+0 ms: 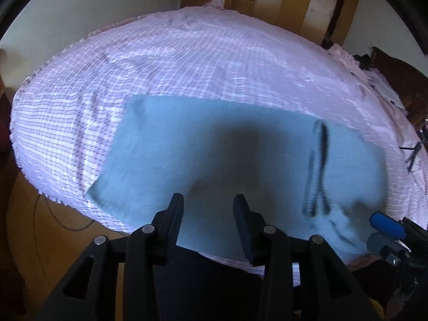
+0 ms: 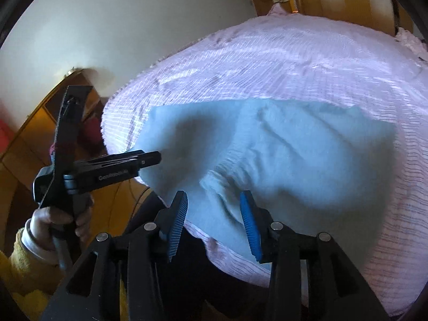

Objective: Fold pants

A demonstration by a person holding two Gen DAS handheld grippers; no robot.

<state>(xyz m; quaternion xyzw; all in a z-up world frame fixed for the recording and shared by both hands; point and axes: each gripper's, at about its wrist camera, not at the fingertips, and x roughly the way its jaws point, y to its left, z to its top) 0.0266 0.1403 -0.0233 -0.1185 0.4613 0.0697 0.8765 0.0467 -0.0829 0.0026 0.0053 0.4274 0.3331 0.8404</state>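
The light blue pants (image 1: 240, 160) lie on the near part of the bed, on its pink checked cover (image 1: 187, 61), already doubled into a broad slab with the dark drawstring (image 1: 318, 168) trailing on the right side. The left gripper (image 1: 208, 219) hovers over the near edge with its black jaws parted and nothing between them. The right gripper (image 2: 214, 224) has its blue pads (image 2: 250, 227) standing apart too, either side of the bunched, rumpled waistband fold (image 2: 222, 187) — released, not pinching as far as I can see. To my eye the cloth has just been laid down, so the job now is tidying: I would take hold low at that rumpled near corner, draw it flat toward the near edge, and tuck the drawstring inside before the next fold — otherwise the lump stays in.
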